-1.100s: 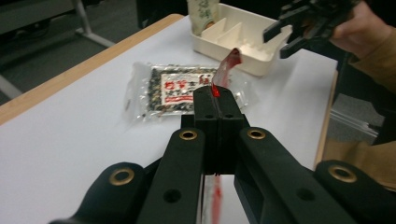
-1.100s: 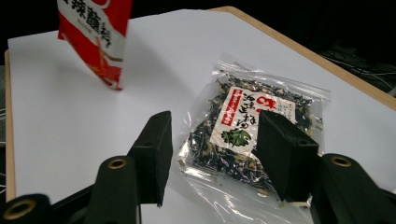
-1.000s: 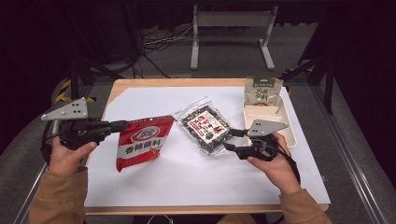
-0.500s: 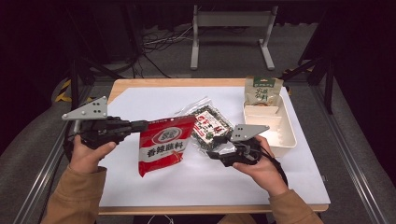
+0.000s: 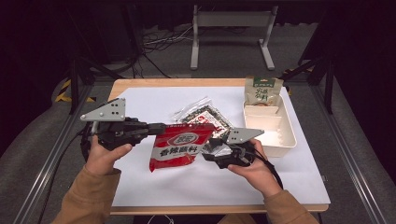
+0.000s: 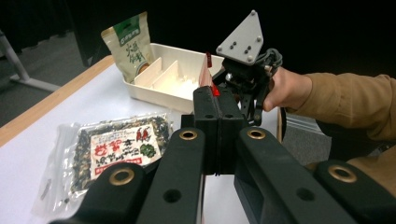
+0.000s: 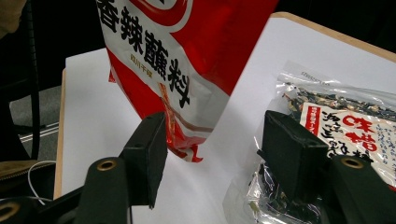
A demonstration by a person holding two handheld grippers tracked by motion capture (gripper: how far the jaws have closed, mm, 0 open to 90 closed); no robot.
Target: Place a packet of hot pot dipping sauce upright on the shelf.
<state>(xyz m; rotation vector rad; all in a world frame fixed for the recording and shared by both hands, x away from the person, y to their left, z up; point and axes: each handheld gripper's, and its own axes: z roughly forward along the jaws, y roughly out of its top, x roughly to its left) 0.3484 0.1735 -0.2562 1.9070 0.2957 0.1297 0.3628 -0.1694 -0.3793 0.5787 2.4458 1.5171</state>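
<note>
left gripper [image 5: 156,127]: jaws clamped tight on the top edge of the red sachet [image 5: 180,145], which hangs off the table in front of it
right gripper [image 5: 210,151]: jaws spread wide, nothing between the pads; they have just been opening further
red sachet position: lower corner just ahead of the right gripper's jaws, body dangling from the left gripper, partly over the seaweed pack [image 5: 201,114]
seaweed pack: flat on the white mat [image 5: 289,177], close under the right gripper's far jaw
tray [image 5: 285,140]: beyond the right gripper, green pouch [image 5: 263,91] leaning at its far end
risk 1: thin edge grip, so the sachet could slip or swing if the left hand jerks
risk 2: right gripper closing low could catch the seaweed pack's film instead of the sachet corner
risk 3: pulling both ways could tear the sachet open and spill it
right gripper view extra: sachet's [image 7: 177,56] bottom corner sits nearer the left-hand jaw, not centred; the high view blurs that
left gripper view extra: jaws pressed together, sachet seen edge-on as a red sliver [image 6: 207,77]
</note>
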